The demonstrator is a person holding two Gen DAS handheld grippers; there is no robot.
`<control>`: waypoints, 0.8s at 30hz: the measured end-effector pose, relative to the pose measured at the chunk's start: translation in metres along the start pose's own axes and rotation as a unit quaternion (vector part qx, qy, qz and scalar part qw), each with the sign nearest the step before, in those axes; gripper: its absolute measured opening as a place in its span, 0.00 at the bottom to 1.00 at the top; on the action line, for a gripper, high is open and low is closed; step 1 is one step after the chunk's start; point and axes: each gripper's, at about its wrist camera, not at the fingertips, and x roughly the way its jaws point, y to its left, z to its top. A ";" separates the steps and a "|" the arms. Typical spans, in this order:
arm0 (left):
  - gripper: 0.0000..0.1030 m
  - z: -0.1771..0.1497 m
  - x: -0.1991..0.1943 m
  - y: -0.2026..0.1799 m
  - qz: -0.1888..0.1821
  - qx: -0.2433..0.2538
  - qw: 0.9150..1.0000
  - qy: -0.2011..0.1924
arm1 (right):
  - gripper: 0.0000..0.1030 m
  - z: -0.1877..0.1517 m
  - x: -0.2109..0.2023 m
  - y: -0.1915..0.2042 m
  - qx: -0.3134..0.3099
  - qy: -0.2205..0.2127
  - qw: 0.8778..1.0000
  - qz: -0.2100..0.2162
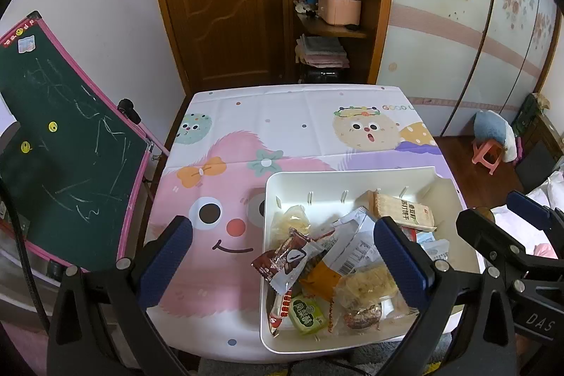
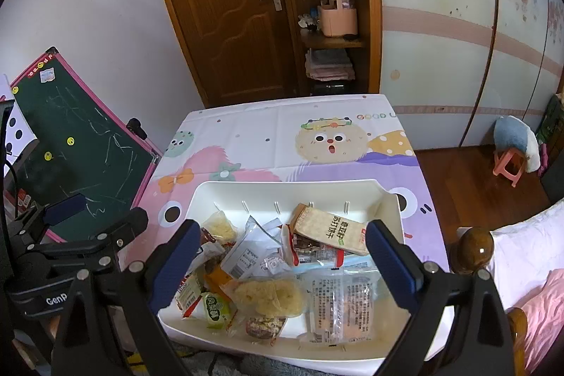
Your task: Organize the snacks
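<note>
A white tray (image 1: 282, 185) (image 2: 282, 187) sits at the near right of the table, heaped with wrapped snacks. Among them are a beige cracker pack (image 1: 402, 208) (image 2: 331, 229), a brown chocolate wrapper (image 1: 282, 261), a green pack (image 1: 306, 316) (image 2: 216, 305), a yellow cake (image 1: 366, 281) (image 2: 269, 296) and a clear printed pack (image 2: 342, 309). My left gripper (image 1: 287, 256) hovers open above the tray's left rim, holding nothing. Over the tray's middle, my right gripper (image 2: 283, 261) is also open and holds nothing.
The table wears a cartoon cloth (image 1: 282, 122), bare beyond the tray. A green chalkboard easel (image 1: 63, 147) leans close on the left. A wooden bedpost knob (image 2: 472, 249) and bed lie near right. Beyond are a wooden door, shelves and a pink stool (image 1: 488, 157).
</note>
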 end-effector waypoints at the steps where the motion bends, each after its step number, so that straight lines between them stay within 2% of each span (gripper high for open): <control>1: 0.99 0.000 0.001 0.000 0.000 0.000 1.000 0.001 | 0.93 0.000 0.000 0.000 0.000 0.000 1.000 0.000; 24: 0.99 -0.008 0.008 0.002 0.004 0.004 1.000 0.012 | 0.93 -0.007 0.010 -0.005 0.003 0.008 1.000 0.004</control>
